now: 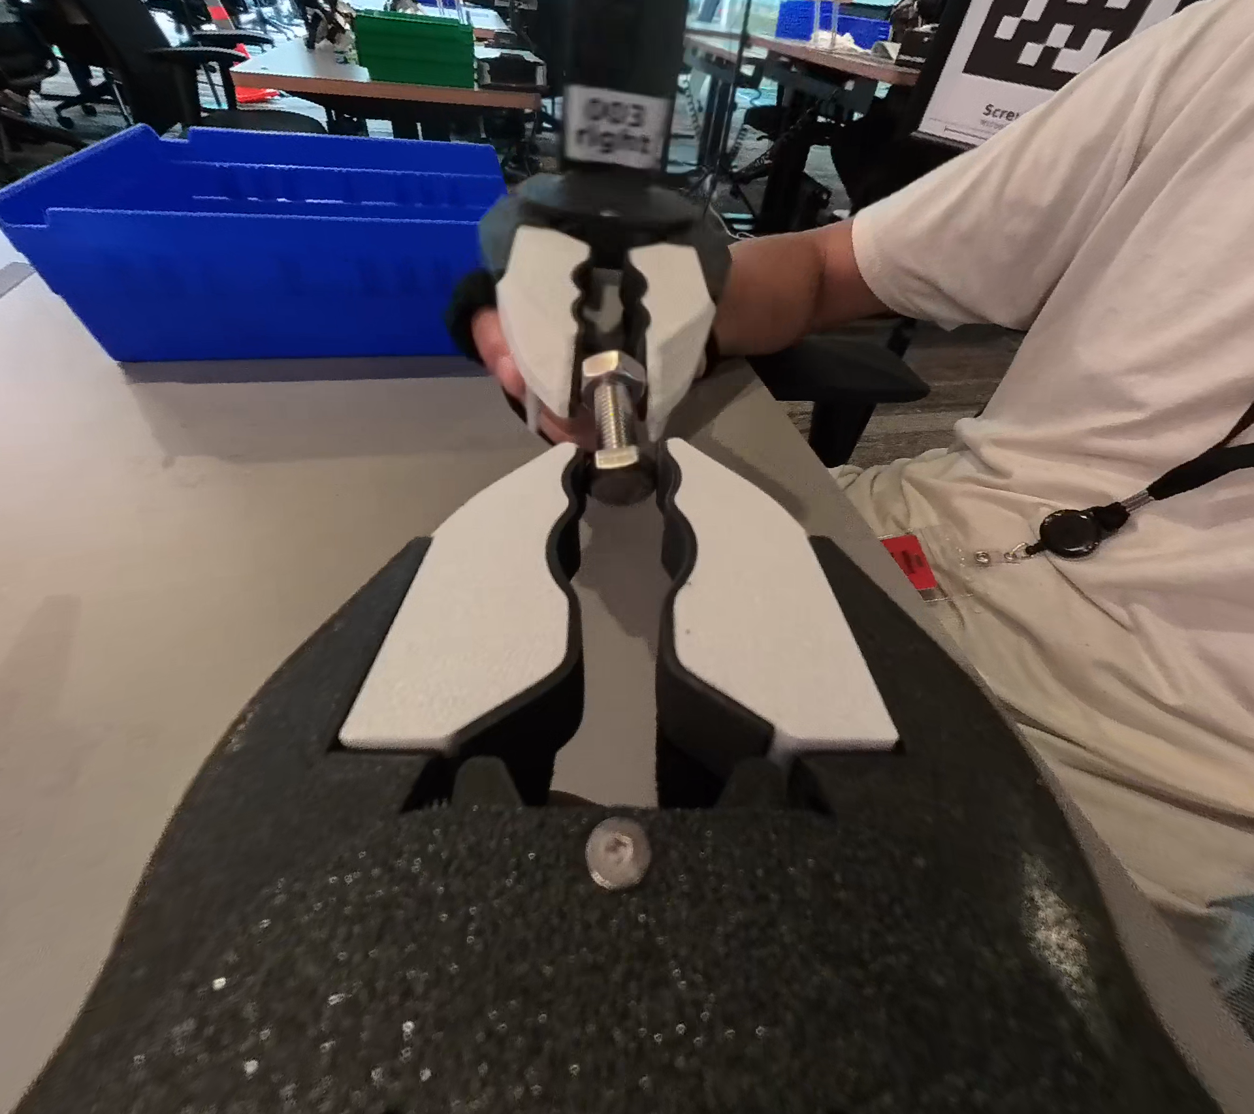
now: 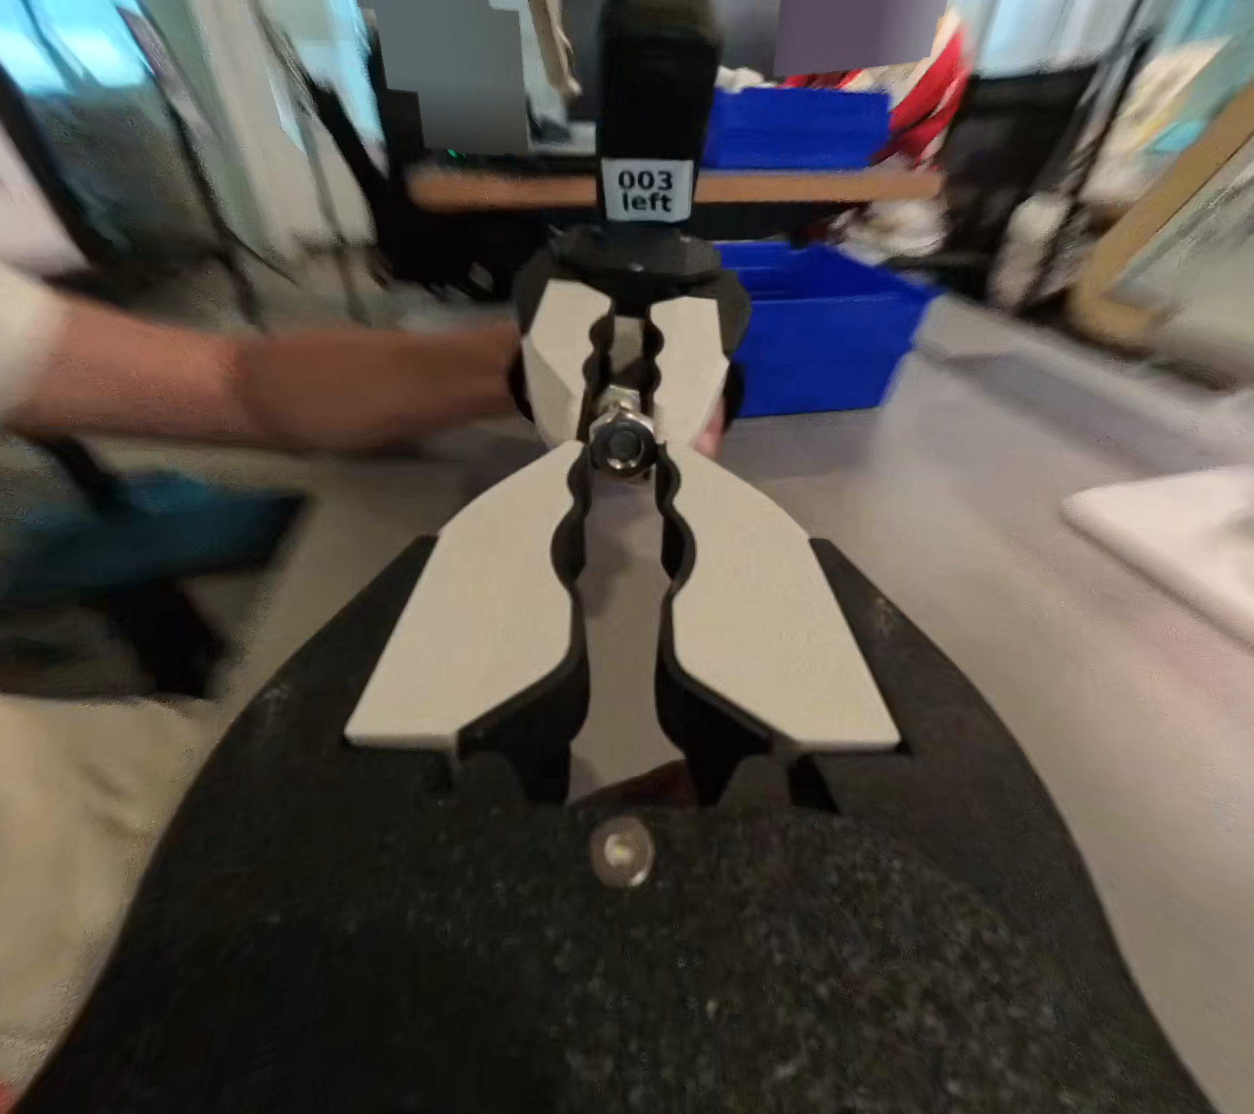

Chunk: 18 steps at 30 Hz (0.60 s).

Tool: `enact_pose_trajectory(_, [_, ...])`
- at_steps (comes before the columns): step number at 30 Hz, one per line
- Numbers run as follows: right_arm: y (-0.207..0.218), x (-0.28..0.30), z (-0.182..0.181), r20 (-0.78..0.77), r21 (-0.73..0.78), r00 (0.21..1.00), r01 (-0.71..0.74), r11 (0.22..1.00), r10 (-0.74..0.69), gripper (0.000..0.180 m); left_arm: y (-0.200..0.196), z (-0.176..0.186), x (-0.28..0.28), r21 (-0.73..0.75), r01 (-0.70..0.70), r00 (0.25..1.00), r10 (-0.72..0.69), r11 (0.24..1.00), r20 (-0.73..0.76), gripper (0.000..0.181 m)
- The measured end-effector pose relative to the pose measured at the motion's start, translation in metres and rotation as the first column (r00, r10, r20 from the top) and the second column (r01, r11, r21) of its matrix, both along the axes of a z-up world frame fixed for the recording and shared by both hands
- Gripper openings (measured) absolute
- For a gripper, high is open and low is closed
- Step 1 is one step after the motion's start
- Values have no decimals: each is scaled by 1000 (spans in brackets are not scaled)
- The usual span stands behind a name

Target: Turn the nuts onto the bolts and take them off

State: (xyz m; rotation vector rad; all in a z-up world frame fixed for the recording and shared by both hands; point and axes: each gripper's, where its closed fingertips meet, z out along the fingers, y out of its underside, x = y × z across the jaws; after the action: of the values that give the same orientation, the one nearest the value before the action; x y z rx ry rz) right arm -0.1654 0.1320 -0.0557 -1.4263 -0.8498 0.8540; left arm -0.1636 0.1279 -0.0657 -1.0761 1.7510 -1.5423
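Observation:
A silver bolt (image 1: 613, 411) hangs in the air between my two grippers, which face each other above the grey table (image 1: 169, 539). My left gripper (image 1: 614, 464) is shut on the bolt's head end (image 1: 616, 458). My right gripper (image 1: 604, 427) comes from the far side and is shut on the hex nut (image 1: 613, 370), which sits on the threaded shaft far from the head. In the right wrist view my right gripper (image 2: 621, 457) grips the nut (image 2: 621, 445) end-on. The left gripper (image 2: 619, 416) is just behind it, and most of the shaft is hidden.
A blue plastic bin (image 1: 258, 254) stands on the table at the back left; it also shows in the right wrist view (image 2: 814, 335). A person in a white shirt (image 1: 1086, 335) sits on the right. A white flat object (image 2: 1187, 539) lies at the table's right. The tips of both grippers are at nearly the same place.

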Motion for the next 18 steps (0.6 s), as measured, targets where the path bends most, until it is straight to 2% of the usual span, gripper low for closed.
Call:
enact_pose_trajectory(3, [6,0,2,-276,-342,958,-166,925,70,17,7,-3,2,24,-43,999,43,999,-6,19])
enact_pose_trajectory(5, [5,-2,-3,-340,-435,935,-251,865,101,18,11,-3,2,21,-50,999,51,999,-4,19])
enact_pose_trajectory(6, [6,-2,-5,-327,-423,940,-237,874,97,18,12,-4,1,22,-55,998,55,998,-5,19])
enact_pose_trajectory(8, [7,-2,-8,-213,-284,974,-135,949,75,25,11,-2,1,1,-42,999,42,999,0,19])
enact_pose_trajectory(9, [8,-1,-11,-112,-180,993,-62,982,42,38,11,-2,1,0,-41,999,41,999,2,19])
enact_pose_trajectory(11, [7,2,-16,106,96,993,48,994,-59,44,9,-2,0,0,-31,1000,31,1000,-3,19])
enact_pose_trajectory(12, [6,4,-16,188,250,973,81,965,-130,41,8,-1,0,-2,-27,1000,27,1000,1,19])
enact_pose_trajectory(14, [2,6,-13,279,505,922,95,858,-267,39,7,0,0,-8,-20,1000,20,1000,2,19])
enact_pose_trajectory(16, [-6,3,-7,301,655,889,71,753,-346,40,7,-1,0,-13,-17,1000,17,1000,0,19])
enact_pose_trajectory(18, [-10,-1,-6,309,724,865,55,688,-395,42,6,-3,0,-12,-14,1000,14,1000,-7,19])
